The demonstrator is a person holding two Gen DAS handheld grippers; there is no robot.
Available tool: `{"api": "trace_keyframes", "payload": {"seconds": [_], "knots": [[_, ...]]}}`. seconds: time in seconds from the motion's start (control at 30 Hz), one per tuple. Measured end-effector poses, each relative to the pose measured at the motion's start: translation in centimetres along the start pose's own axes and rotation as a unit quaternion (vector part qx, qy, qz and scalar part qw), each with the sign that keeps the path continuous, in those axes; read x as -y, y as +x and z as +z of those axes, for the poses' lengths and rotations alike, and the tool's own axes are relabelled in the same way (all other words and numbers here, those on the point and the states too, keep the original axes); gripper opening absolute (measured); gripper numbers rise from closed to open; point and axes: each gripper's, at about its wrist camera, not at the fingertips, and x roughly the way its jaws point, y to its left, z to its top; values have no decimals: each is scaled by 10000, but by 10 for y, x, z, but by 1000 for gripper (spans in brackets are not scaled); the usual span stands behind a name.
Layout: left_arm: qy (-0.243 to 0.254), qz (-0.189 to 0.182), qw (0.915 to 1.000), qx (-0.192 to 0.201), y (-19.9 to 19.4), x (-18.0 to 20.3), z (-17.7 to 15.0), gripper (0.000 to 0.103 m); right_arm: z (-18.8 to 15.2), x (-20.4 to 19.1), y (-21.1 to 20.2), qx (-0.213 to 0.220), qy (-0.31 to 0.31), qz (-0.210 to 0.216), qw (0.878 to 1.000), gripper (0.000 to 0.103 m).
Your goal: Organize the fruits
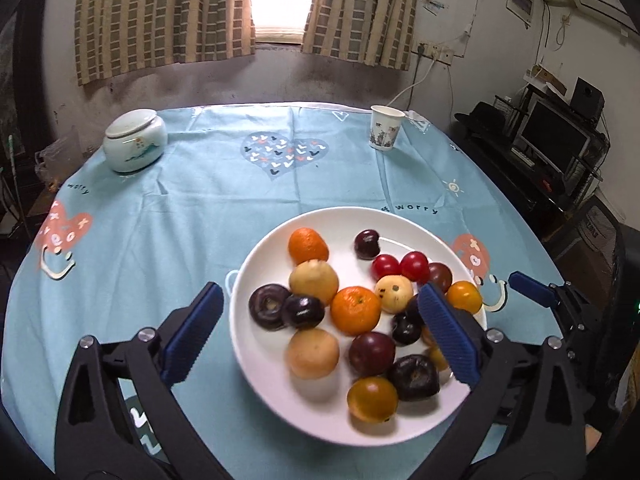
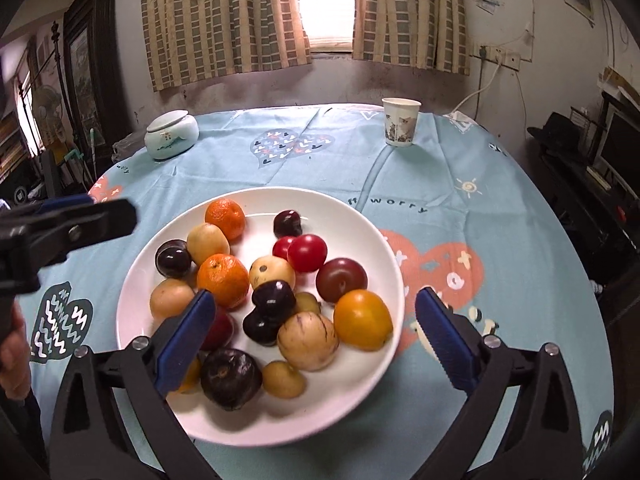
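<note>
A white plate (image 1: pixel 256 344) (image 2: pixel 384 248) on the blue tablecloth holds several fruits: tangerines (image 1: pixel 355 309) (image 2: pixel 222 279), dark plums (image 1: pixel 303 312) (image 2: pixel 341 279), red tomatoes (image 1: pixel 414 265) (image 2: pixel 307 252), pale yellow fruits (image 1: pixel 313 281) (image 2: pixel 308 341) and orange-yellow tomatoes (image 1: pixel 372 398) (image 2: pixel 362 319). My left gripper (image 1: pixel 320 332) is open above the plate's near left part, its fingers (image 1: pixel 448 336) straddling the fruits. My right gripper (image 2: pixel 312 336) is open above the plate's near right part. The right gripper also shows at the right edge of the left wrist view (image 1: pixel 532 288), and the left one at the left edge of the right wrist view (image 2: pixel 68 224).
A lidded white ceramic jar (image 1: pixel 134 140) (image 2: pixel 171 134) stands at the table's far left. A paper cup (image 1: pixel 385 127) (image 2: pixel 400 121) stands at the far right. Curtains and a window are behind; a monitor and shelves (image 1: pixel 556 140) stand to the right of the table.
</note>
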Motion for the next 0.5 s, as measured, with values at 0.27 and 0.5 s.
{"api": "trace_keyframes", "payload": {"seconds": [0.27,0.5], "knots": [[115,692,9975,83,-16,-11,-44,100,-18,-17,-4,-231,-364,-939,9946,102],[206,783,9967,67,-18,-9,-53,100,-31,-9,-14,-183,-191,-1008,9946,102]]}}
